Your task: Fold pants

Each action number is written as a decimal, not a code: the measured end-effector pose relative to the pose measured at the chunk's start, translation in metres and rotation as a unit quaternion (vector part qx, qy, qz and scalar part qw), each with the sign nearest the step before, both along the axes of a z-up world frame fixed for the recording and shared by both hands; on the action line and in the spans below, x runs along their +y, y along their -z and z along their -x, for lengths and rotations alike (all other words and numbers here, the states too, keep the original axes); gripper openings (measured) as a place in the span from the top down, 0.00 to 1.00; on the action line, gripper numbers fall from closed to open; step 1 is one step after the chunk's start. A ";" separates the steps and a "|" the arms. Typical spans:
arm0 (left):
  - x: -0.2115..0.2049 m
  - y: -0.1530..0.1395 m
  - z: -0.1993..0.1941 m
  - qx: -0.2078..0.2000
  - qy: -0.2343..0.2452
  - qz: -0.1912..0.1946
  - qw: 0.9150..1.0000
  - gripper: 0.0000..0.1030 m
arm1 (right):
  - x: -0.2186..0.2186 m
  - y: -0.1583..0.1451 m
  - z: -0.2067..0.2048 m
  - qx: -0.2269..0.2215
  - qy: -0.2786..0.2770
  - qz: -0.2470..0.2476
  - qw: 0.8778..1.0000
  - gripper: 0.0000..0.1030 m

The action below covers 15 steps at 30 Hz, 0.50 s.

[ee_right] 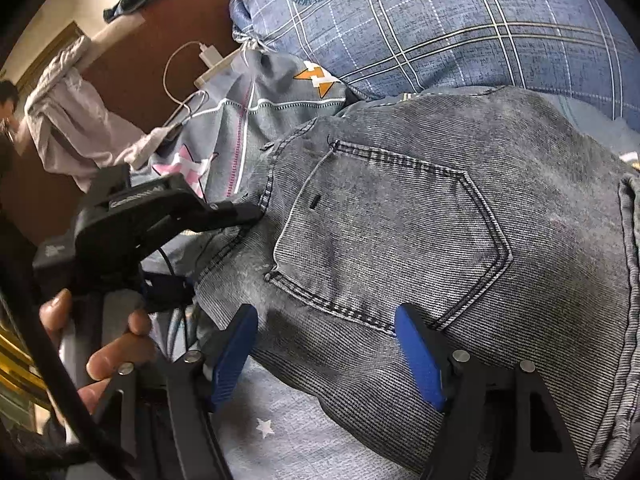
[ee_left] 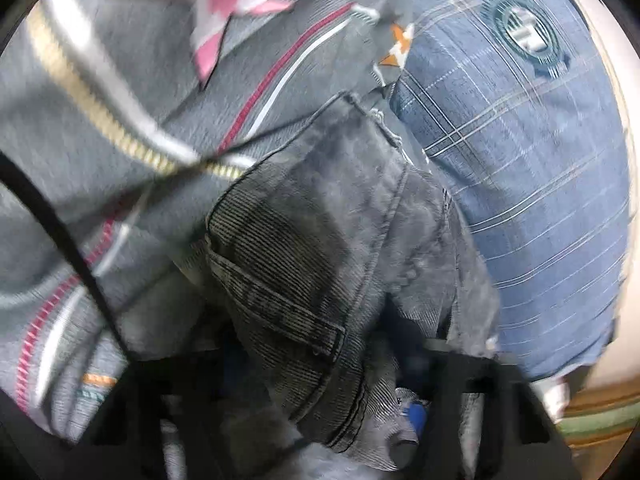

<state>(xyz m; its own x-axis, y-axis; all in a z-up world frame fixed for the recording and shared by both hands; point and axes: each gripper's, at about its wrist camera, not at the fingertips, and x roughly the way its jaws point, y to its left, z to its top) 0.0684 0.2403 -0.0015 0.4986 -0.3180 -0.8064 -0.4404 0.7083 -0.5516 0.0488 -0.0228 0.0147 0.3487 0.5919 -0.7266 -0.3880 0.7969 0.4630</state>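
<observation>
- Right gripper [ee_right: 326,354]: blue fingers [ee_right: 420,360] spread apart, nothing between them but the cloth beneath; both tips rest at the near edge of the pants.
- Pants [ee_right: 420,240]: grey-washed denim, lying back side up on a grey bedsheet [ee_right: 280,432] printed with stars; a stitched back pocket [ee_right: 384,232] faces the right wrist camera, just beyond the fingertips.
- Left gripper [ee_left: 332,408]: seen in its own view with a bunched fold of the pants [ee_left: 320,248] heaped over and between the fingers, a blue pad [ee_left: 416,416] showing under the cloth; the jaws appear clamped on that fold. In the right wrist view the same tool [ee_right: 160,216] meets the left-hand edge of the denim.
- Hand [ee_right: 100,344]: the person's fingers wrap the left tool's handle, at the lower left of the right wrist view.
- Pillow [ee_right: 440,28]: blue plaid with a round crest, lying just beyond the pants and touching their far edge.
- Charger [ee_right: 210,56]: white, with its cable looped, on a surface near the bedsheet's far corner.
- Pale garment [ee_right: 68,112]: draped over a brown board farther back.
</observation>
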 end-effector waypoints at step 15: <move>-0.061 -0.086 -0.004 -0.124 0.082 -0.173 0.974 0.84 | -0.089 -0.040 -0.024 0.076 0.053 -0.141 0.986 0.27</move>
